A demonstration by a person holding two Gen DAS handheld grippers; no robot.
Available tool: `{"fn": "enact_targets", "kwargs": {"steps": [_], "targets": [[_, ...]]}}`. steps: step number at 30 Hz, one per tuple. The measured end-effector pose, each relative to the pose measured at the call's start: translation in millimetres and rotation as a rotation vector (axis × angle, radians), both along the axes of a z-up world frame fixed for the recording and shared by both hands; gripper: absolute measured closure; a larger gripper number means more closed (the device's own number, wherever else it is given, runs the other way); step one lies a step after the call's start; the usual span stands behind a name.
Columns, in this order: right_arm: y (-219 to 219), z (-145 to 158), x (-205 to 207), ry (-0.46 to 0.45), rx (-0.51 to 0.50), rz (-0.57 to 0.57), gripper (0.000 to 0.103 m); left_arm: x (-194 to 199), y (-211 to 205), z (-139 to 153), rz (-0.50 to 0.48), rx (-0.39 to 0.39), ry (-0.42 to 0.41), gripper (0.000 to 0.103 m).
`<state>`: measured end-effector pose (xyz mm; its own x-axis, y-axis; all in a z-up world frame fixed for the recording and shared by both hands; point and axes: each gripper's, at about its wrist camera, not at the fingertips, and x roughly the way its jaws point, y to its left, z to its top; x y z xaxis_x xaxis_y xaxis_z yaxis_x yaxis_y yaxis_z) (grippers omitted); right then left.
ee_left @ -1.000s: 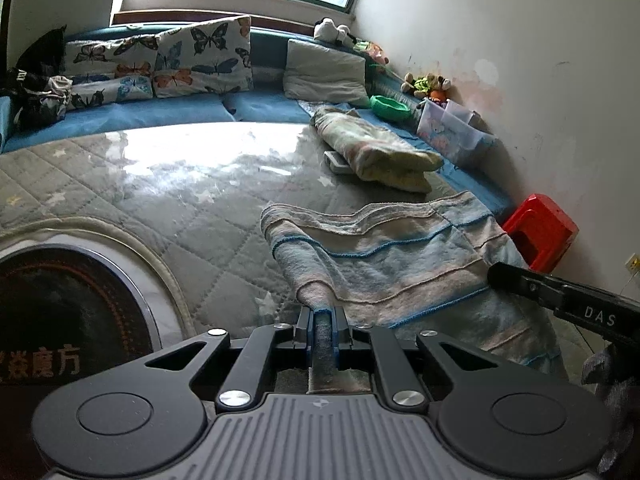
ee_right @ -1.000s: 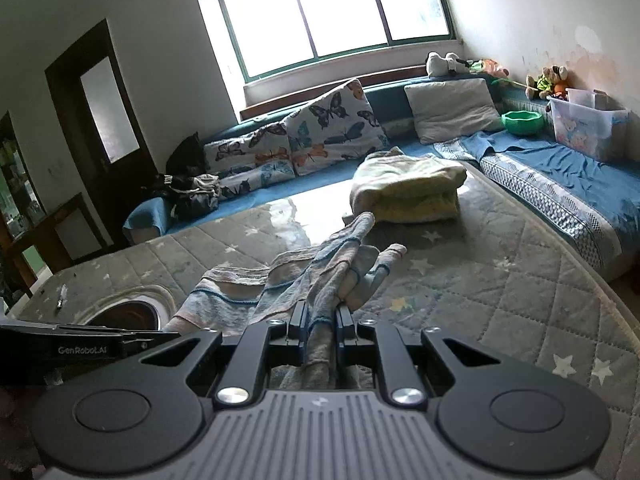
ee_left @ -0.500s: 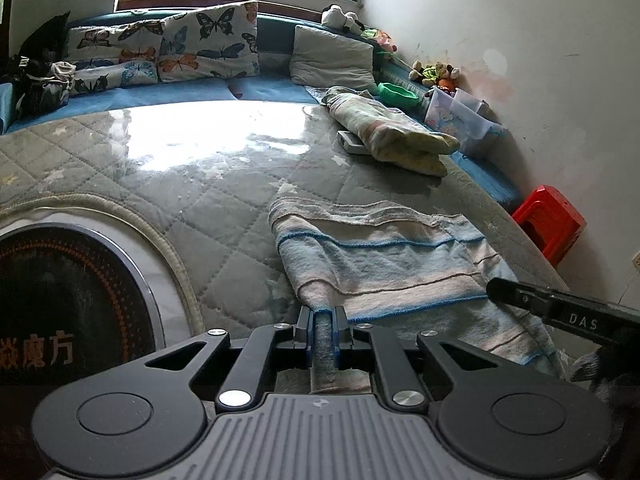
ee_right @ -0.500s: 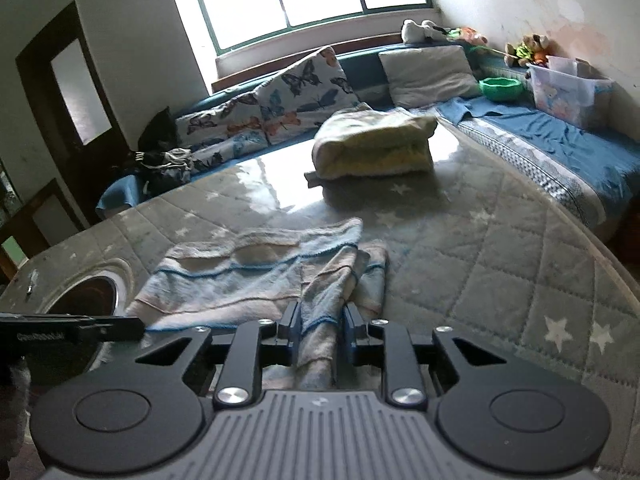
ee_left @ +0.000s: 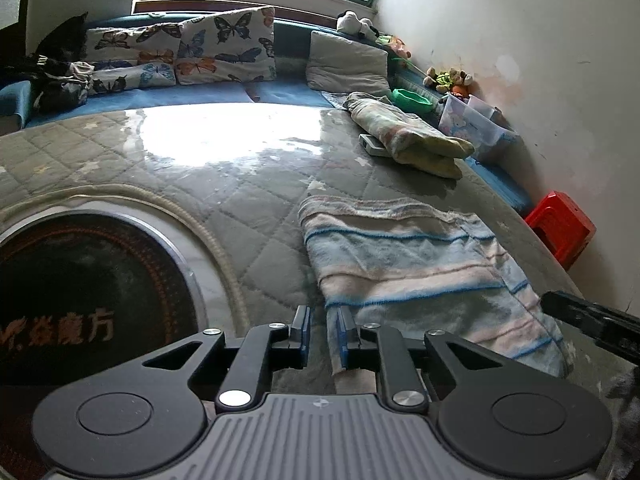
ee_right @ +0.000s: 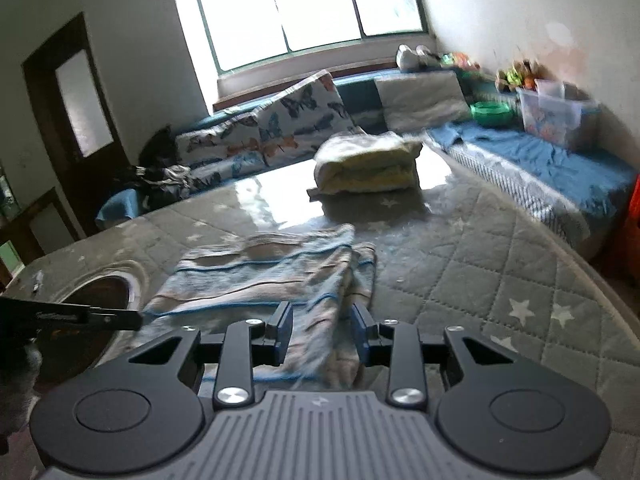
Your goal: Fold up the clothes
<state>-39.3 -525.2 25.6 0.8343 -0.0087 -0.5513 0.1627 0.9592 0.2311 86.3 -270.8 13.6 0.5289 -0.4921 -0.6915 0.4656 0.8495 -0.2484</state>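
Left gripper and right gripper both parted; folded striped towel flat on the quilted mat.

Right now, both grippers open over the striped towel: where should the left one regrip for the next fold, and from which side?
Probably the near-left corner of the striped towel, where a strip of its edge already lies between the open fingers of the left gripper. Come in low from the near side, along the quilted mat: the towel lies flat there, so only its edges offer a lip. The right gripper could take the matching near-right corner.
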Motion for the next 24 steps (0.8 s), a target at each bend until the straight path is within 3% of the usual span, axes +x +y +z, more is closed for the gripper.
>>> {"fn": "enact_targets", "kwargs": {"steps": [8,13,21,24], "targets": [[22.9,-2.9,-29.0,-0.001,0.008,0.094,0.077,-34.0,10.3,-0.9,-0.045,0.010,-0.026,0.087],[15.0,-19.6,-33.5,0.042,0.053,0.035,0.082,-48.3,16.2,-7.7,-0.063,0.034,-0.023,0.087],[53.2,-6.2,-34.4,0.004,-0.027,0.062,0.081,-66.5,41.2,-7.9,-0.026,0.030,0.003,0.085],[73.0,-9.8,-30.0,0.012,-0.065,0.080,0.081,-74.5,53.6,-9.4,-0.002,0.028,0.016,0.076]]}}
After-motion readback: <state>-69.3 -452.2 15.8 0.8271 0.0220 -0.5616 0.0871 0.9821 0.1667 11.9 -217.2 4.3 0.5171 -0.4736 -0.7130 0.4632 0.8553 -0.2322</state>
